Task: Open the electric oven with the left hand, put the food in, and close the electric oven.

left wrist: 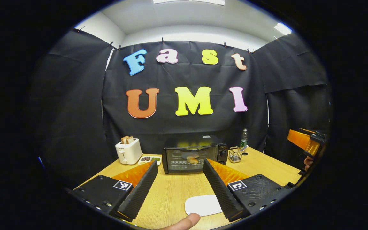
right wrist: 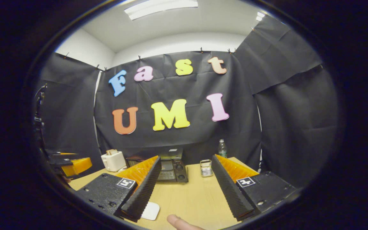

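The black electric oven (left wrist: 193, 156) stands at the back of the wooden table (left wrist: 171, 191) with its glass door closed. Through the glass a browned piece of food (left wrist: 192, 158) shows on the rack. My left gripper (left wrist: 180, 163) is open, held well short of the oven and pointing at it, with nothing between its fingers. In the right gripper view the oven (right wrist: 172, 171) sits partly behind the left finger. My right gripper (right wrist: 186, 158) is also open and holds nothing. Each gripper shows at the other view's edge: the right one (left wrist: 307, 140), the left one (right wrist: 72, 165).
A white toaster (left wrist: 128, 150) with bread and a small food tray (left wrist: 150, 159) stand left of the oven. A wire basket (left wrist: 235, 154) and a bottle (left wrist: 243, 138) stand to its right. A flat white plate (left wrist: 203, 205) lies near the front edge, by a fingertip (left wrist: 184, 222).
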`<state>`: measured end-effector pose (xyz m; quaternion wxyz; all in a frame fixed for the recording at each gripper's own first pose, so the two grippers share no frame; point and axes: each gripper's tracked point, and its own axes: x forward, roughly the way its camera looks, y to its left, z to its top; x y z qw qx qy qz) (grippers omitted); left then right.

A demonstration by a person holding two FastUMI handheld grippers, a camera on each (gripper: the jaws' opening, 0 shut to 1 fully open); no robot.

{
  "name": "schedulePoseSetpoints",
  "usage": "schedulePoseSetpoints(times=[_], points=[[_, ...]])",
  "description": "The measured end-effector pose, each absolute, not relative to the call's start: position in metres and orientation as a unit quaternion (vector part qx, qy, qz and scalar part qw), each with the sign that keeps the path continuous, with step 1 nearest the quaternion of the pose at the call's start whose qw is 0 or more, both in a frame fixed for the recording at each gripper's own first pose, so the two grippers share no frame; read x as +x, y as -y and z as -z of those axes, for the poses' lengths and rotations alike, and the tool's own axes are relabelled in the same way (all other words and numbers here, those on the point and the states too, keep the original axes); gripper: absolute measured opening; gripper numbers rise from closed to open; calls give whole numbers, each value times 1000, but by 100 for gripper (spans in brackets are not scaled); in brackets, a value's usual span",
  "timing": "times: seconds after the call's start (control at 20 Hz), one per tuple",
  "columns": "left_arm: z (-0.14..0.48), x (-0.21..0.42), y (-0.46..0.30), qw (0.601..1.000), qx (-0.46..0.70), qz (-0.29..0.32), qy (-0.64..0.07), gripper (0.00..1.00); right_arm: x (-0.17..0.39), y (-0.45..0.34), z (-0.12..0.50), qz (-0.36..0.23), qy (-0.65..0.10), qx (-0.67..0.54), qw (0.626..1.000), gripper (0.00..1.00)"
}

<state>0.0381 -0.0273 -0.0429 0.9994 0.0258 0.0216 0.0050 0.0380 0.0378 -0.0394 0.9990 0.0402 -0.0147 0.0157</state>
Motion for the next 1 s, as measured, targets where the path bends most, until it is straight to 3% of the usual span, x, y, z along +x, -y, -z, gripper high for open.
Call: schedulePoseSetpoints(times=[0.25,1.0], points=[[48,11,17,1000,13,-8,-14,93,13,-27,40,0,0,20,1000,96],[51,-8,-7,999,1,-34,-3,93,-14,-71,40,-62,2,-15,998,98]])
